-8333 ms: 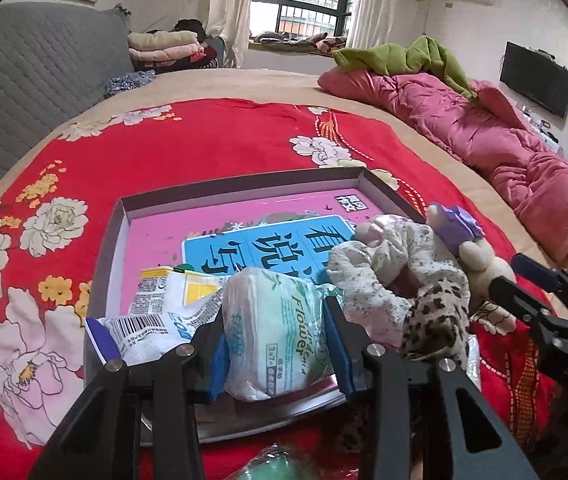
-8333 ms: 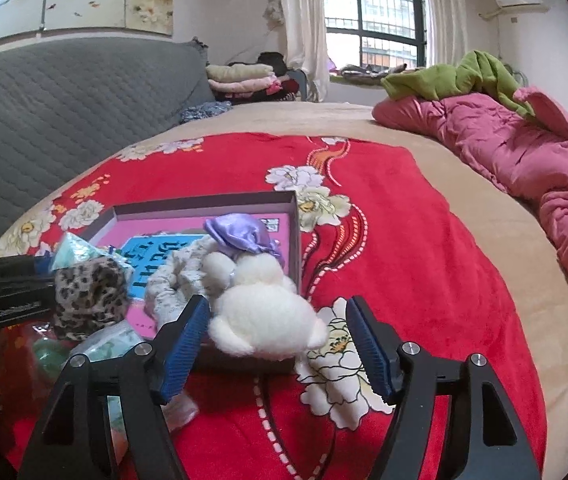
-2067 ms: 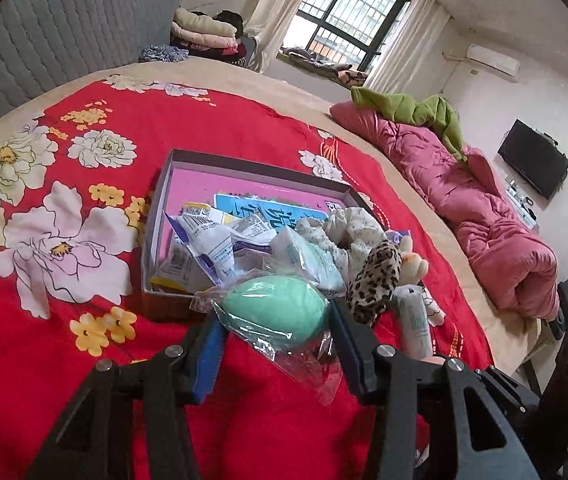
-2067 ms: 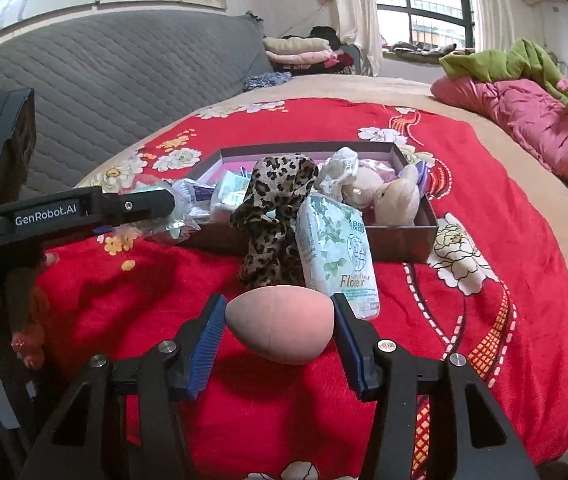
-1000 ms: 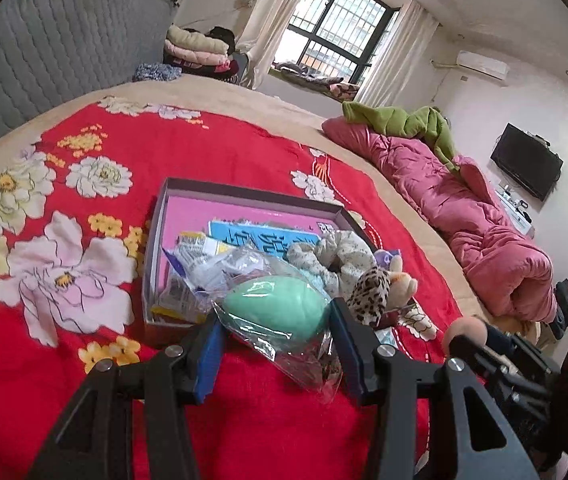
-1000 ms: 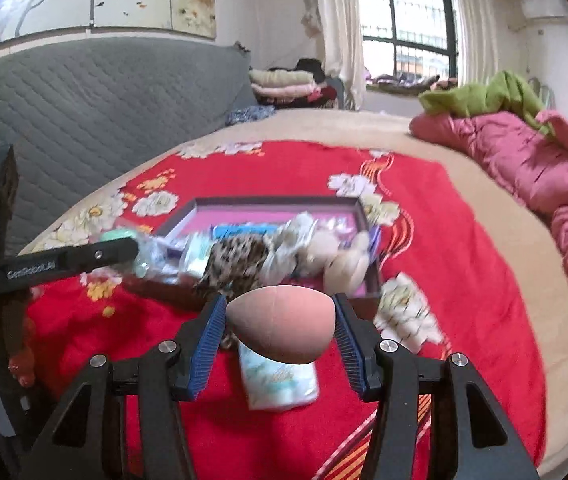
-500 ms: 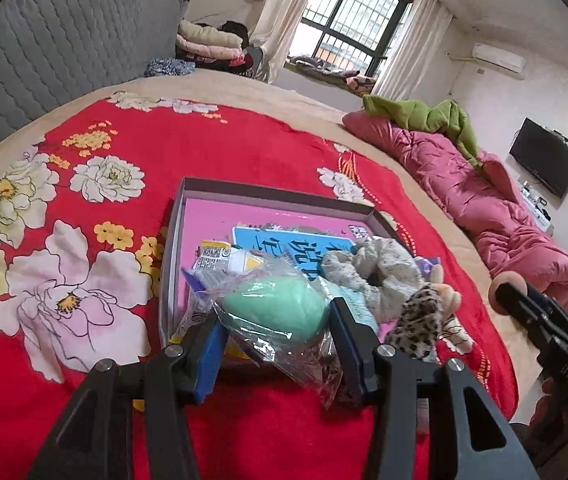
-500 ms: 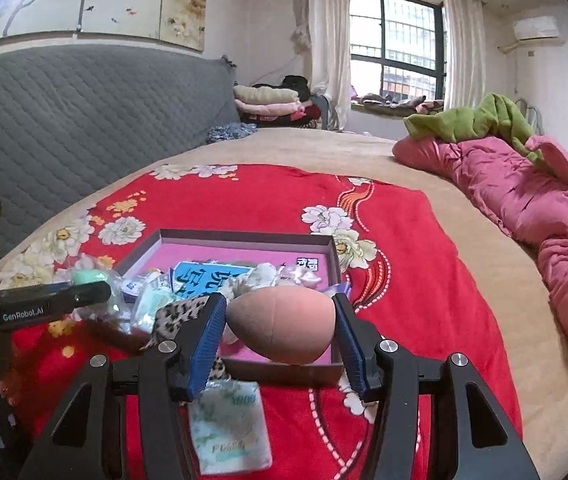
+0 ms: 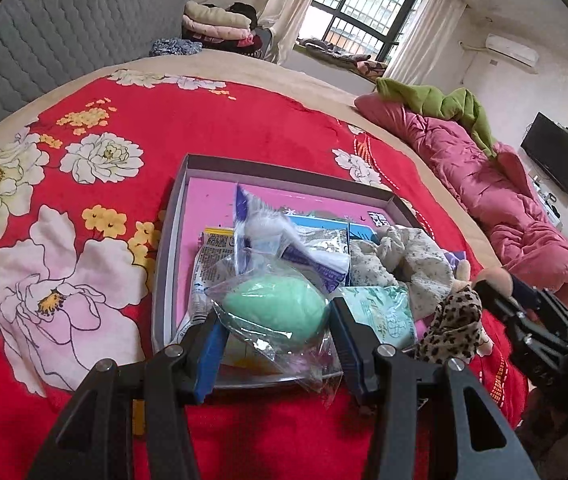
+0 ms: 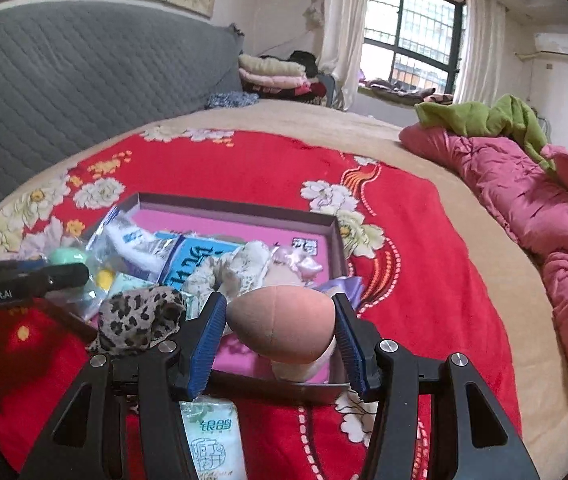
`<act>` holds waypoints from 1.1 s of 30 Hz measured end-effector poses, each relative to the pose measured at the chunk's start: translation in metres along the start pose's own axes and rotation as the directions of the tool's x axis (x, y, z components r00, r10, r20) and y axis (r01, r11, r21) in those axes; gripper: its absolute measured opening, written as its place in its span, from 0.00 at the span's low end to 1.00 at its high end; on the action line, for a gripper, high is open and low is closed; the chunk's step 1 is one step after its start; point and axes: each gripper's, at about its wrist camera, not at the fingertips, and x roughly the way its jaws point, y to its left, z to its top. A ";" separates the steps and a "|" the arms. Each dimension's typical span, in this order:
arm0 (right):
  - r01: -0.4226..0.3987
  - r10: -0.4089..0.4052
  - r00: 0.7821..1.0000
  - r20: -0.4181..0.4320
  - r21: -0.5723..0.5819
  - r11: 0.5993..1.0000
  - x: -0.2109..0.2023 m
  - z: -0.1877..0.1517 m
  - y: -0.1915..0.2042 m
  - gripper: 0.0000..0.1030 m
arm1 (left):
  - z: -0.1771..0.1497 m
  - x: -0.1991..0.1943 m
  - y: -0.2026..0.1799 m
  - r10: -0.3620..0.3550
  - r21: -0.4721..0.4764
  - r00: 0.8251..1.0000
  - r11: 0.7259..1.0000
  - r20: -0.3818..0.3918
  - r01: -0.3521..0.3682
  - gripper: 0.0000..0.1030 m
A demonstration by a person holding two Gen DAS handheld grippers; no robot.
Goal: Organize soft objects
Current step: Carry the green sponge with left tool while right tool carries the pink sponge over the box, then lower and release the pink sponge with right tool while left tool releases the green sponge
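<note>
My left gripper (image 9: 275, 316) is shut on a green egg-shaped sponge (image 9: 273, 310) in a clear plastic bag, held over the near left part of the shallow box (image 9: 284, 170). The box has a pink floor and holds packets, a floral scrunchie (image 9: 408, 256) and a leopard scrunchie (image 9: 454, 326). My right gripper (image 10: 279, 332) is shut on a pink egg-shaped sponge (image 10: 279, 330), over the box's (image 10: 239, 204) near right corner. The leopard scrunchie (image 10: 139, 318) hangs over the box's front wall. A tissue pack (image 10: 211, 440) lies on the blanket in front of the box.
The box sits on a red flowered blanket (image 9: 83, 208) on a bed. A pink quilt (image 10: 524, 204) with a green cloth lies at the right. A grey padded headboard (image 10: 63, 80) runs along the left. Folded clothes (image 10: 271, 70) are stacked at the back.
Both grippers have moved forward and down toward the box, each still holding its sponge. The pink sponge now hovers over the box's near right corner, the green one over its near left.
</note>
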 end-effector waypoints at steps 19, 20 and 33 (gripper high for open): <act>-0.002 -0.001 0.999 -0.043 -0.079 0.997 0.028 -0.007 0.020 0.54 | 0.002 0.004 -0.001 0.000 0.007 1.000 1.000 -0.008 0.000 0.49; -0.001 -0.003 0.999 -0.044 -0.086 0.996 0.028 -0.008 0.021 0.54 | 0.002 0.004 -0.001 0.001 0.008 1.000 1.000 -0.008 -0.001 0.49; 0.005 -0.012 0.998 -0.057 -0.114 0.993 0.030 -0.014 0.027 0.54 | 0.002 0.005 0.000 0.002 0.004 1.000 1.000 -0.011 -0.002 0.49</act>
